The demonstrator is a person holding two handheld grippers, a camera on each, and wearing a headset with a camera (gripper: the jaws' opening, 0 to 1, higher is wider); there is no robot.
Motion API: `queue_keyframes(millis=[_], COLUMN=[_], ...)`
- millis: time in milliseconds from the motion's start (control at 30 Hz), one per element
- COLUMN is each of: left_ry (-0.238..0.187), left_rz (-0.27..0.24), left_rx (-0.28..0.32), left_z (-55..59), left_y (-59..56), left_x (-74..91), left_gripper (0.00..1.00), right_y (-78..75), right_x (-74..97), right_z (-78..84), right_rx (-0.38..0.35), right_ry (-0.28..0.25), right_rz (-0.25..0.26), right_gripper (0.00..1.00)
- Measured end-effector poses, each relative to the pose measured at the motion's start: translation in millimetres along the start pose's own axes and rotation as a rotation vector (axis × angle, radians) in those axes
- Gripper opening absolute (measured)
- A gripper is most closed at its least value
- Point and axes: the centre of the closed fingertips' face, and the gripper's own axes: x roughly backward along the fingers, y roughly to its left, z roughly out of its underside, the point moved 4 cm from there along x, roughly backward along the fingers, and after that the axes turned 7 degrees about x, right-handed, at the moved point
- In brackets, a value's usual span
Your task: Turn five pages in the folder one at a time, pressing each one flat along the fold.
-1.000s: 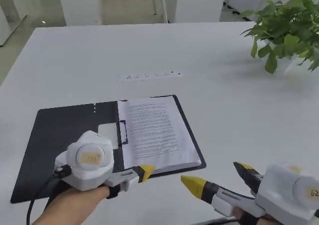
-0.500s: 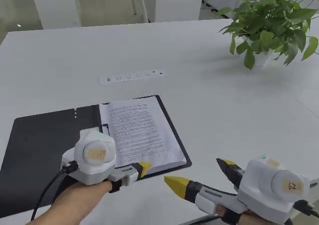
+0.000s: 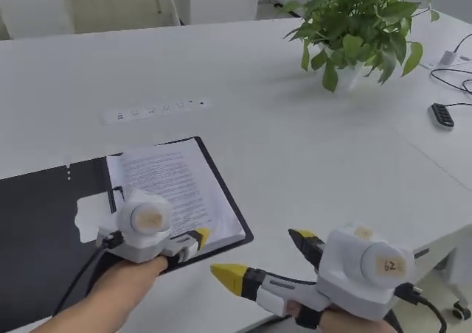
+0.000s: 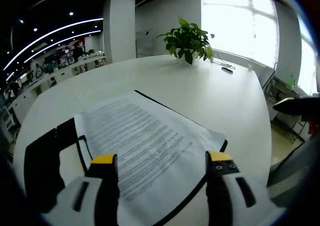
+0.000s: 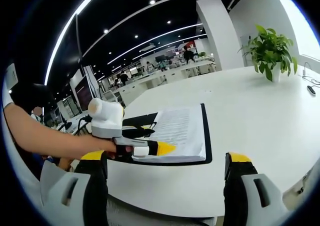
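The folder (image 3: 44, 200) lies open on the bench (image 3: 317, 156), pages (image 3: 173, 178) stacked in its right half. The left claw (image 4: 160, 158) stands wide at the pages' near edge; the right claw (image 3: 262, 256), also wide, hovers beside.

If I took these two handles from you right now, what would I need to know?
Left claw: open, holding nothing, poised at the near edge of the page stack.
Right claw: open, empty, above the table, to the right of the folder.
The folder lies open, with the pages flat on its right half.
Done: no page is lifted; how many have been turned cannot be told.
Left: turn pages singly, pressing each along the fold.
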Motion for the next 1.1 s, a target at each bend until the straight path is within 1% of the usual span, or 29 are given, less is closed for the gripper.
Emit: queue_keyframes(millis=[133, 200, 267, 300, 333, 367, 533, 633, 733, 933, 1067, 1100], left_ry=[0.002, 0.014, 0.030, 0.051, 0.050, 0.034, 0.009, -0.007, -0.021, -0.031, -0.036, -0.036], left_rz=[-0.021, -0.033, -0.042, -0.056, -0.059, -0.057, -0.042, -0.031, -0.031, -0.030, -0.037, -0.034], left_rx=[0.003, -0.004, -0.011, -0.031, -0.040, -0.050, -0.063, -0.068, -0.067, -0.076, -0.099, -0.103], left_z=[2.3, 5.5, 11.1, 16.4, 18.7, 19.0, 20.9, 22.3, 22.7, 22.6, 22.4, 22.8], left_y=[0.9, 1.3, 1.9, 3.2, 3.2, 2.1, -1.9, -3.3, -2.9, -0.9, 1.9, 1.6], left_x=[-7.5, -9.5, -12.0, -13.1, -13.9, -13.8, -13.9, -14.4, -14.1, -14.6, -14.9, -15.1], left_gripper=[0.65, 0.62, 0.59, 0.57, 0.56, 0.55, 0.48, 0.43, 0.39, 0.30, 0.19, 0.17], right_y=[-0.6, -1.3, -1.3, -1.6, -1.6, -1.6, -3.1, -4.6, -6.9, -13.2, -15.1, -15.1], right_x=[-0.4, -0.6, -0.8, -1.0, -1.2, -1.6, -3.3, -4.7, -5.9, -9.6, -12.8, -13.8], right_z=[0.2, 0.8, 1.3, 1.8, 2.1, 2.5, 3.4, 3.2, 2.6, 0.4, -1.2, -1.7], right_rx=[-0.001, 0.000, -0.001, -0.002, -0.002, -0.002, -0.006, -0.013, -0.012, -0.019, -0.016, -0.015], right_ry=[0.003, 0.006, 0.008, 0.010, 0.012, 0.016, 0.021, 0.024, 0.029, 0.040, 0.050, 0.051], right_rz=[0.002, 0.004, 0.004, 0.004, 0.003, 0.003, 0.005, 0.004, 0.006, 0.011, 0.007, 0.005], right_gripper=[0.97, 0.97, 0.97, 0.97, 0.97, 0.97, 0.96, 0.96, 0.96, 0.95, 0.94, 0.94])
